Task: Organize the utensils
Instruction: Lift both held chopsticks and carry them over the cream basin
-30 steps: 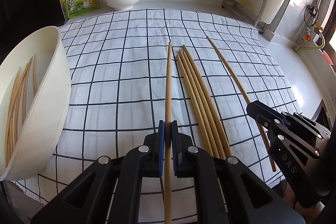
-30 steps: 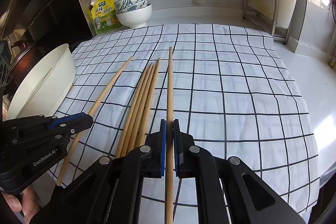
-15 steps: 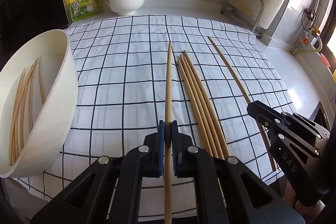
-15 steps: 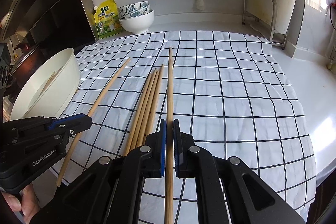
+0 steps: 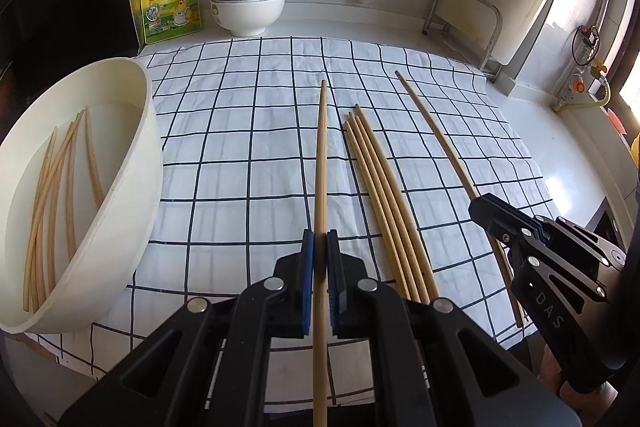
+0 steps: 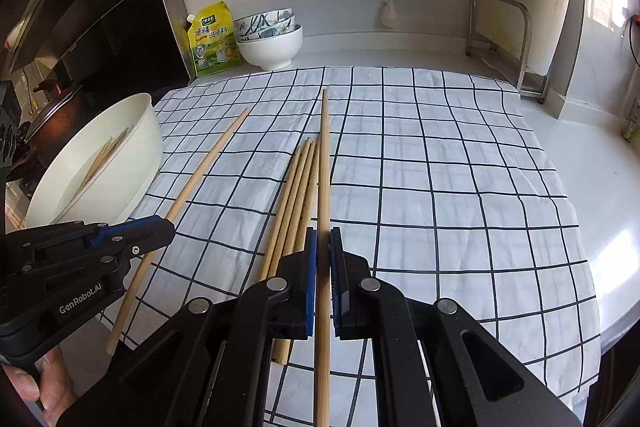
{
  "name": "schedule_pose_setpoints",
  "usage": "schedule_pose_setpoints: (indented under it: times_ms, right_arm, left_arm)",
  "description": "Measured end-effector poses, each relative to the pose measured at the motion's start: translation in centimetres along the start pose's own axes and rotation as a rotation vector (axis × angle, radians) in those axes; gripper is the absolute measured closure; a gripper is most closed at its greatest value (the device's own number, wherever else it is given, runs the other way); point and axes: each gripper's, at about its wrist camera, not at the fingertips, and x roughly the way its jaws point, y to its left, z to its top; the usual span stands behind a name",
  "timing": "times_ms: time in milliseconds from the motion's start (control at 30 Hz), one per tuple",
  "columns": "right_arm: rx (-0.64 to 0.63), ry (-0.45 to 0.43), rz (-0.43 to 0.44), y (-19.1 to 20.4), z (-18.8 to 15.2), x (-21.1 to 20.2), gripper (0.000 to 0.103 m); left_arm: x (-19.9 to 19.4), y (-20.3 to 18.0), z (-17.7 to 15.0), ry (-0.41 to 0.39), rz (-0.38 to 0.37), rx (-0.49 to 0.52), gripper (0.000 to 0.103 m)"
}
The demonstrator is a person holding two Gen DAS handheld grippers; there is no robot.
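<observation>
Left hand-held gripper (image 5: 319,259), lower centre, is clamped on one chopstick (image 5: 321,163) above the checked cloth (image 5: 248,163). Right hand-held gripper (image 6: 323,259) likewise pinches its own chopstick (image 6: 324,163). Four loose chopsticks (image 5: 384,203) lie bundled on the cloth between them. Only the left view shows the chopsticks inside the white bowl (image 5: 136,187) clearly; only the right view shows the pot (image 6: 52,111) at far left.
</observation>
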Motion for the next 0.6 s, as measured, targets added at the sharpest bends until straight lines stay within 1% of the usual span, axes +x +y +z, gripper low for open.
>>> schedule_pose_setpoints:
  times_ms: [600]
  right_arm:
    - [-0.022,0.001,0.005,1.3,0.2,0.1,0.097]
  left_arm:
    - [-0.7,1.3,0.0,-0.017,-0.001,-0.026,0.096]
